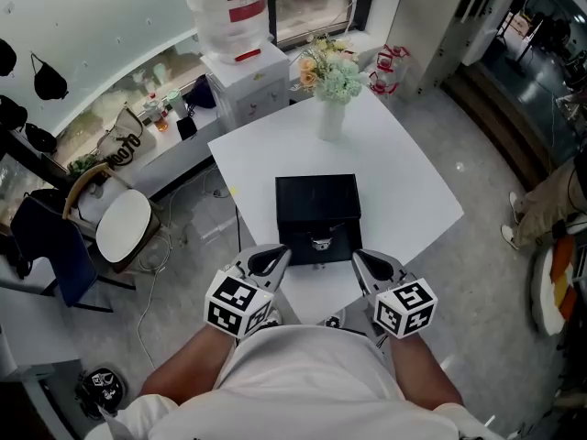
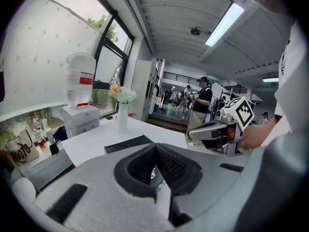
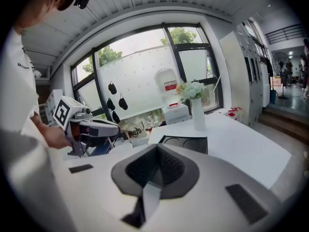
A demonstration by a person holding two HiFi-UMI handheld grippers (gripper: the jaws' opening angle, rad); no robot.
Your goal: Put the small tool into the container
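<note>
The small shiny tool (image 1: pixel 320 243) seems to sit in the front of the black container (image 1: pixel 316 200) on the worktop (image 1: pixel 404 181), the left gripper (image 1: pixel 281 255) and right gripper (image 1: pixel 359 258) have jaws shut and empty, so I think only backing away is left.

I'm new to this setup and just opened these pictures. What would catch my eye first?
A black container sits in the middle of the white table, a small shiny tool at its near edge. The left gripper and right gripper, both shut and empty, point at it from the near side. A vase of flowers stands at the far edge.
</note>
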